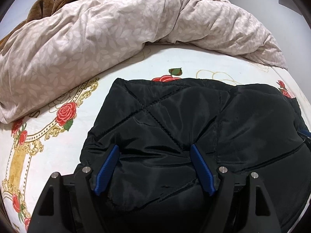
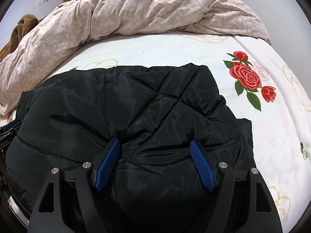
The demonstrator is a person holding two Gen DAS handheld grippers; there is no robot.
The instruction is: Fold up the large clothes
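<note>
Left wrist: glossy quilted black jacket [image 1: 175, 126]

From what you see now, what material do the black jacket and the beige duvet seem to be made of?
Black jacket: probably a smooth synthetic shell, nylon or polyester, over padding; it has a soft sheen, stitched diamond quilting and puffy panels. Beige duvet: apparently matte woven cotton or a blend with a filling; it shows a pale leaf print, no shine, and thick rounded folds.
</note>
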